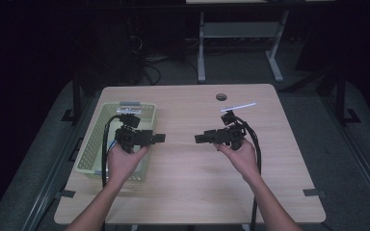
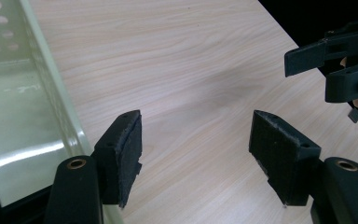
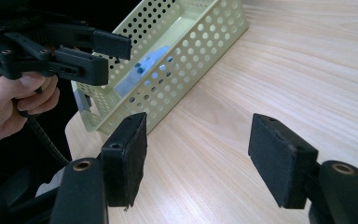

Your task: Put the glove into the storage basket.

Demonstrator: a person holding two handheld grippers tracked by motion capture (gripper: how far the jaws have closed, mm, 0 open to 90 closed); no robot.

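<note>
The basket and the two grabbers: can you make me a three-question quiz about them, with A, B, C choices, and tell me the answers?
1. Where is the basket on the table?
A. at the left edge
B. in the middle
C. at the right edge

2. What colour is the basket?
A. red
B. pale green
C. black

3. How are the left gripper and the right gripper right now?
A. both shut on a toy
B. one open, one shut
C. both open with nothing between the jaws

Answers:
1 A, since the high view shows it along the table's left side.
2 B, as its holed walls look pale green in the right gripper view.
3 C, because each gripper view shows bare wood between wide-apart jaws.
</note>
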